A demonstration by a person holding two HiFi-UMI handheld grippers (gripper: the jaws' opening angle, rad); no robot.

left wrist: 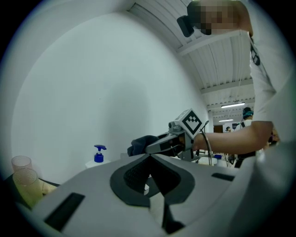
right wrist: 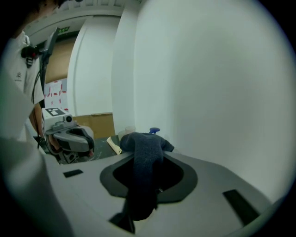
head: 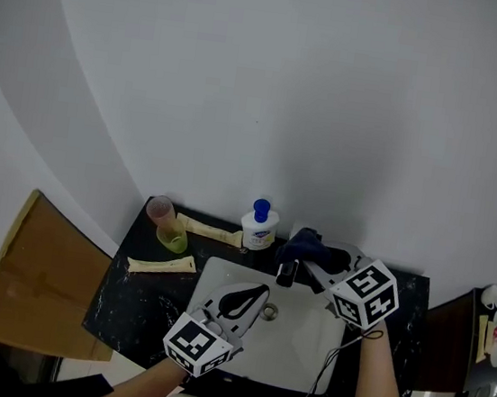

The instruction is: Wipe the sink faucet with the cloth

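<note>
A dark blue cloth [head: 303,242] is bunched over the top of the faucet [head: 287,273] at the back rim of the white sink [head: 301,354]. My right gripper [head: 310,254] is shut on the cloth, which in the right gripper view hangs out from between its jaws as a dark fold [right wrist: 144,171]. My left gripper [head: 249,300] hovers over the basin with its jaws shut and nothing in them. In the left gripper view the closed tips [left wrist: 149,158] point toward the right gripper [left wrist: 163,142] and the cloth [left wrist: 140,144]. The cloth hides most of the faucet.
A blue-capped soap bottle [head: 259,226] stands on the black counter [head: 117,303] behind the basin. To its left are a plastic cup [head: 166,225] of yellow-green liquid and two pale tubes [head: 161,266]. A brown board [head: 37,283] leans at the left. The white wall rises right behind.
</note>
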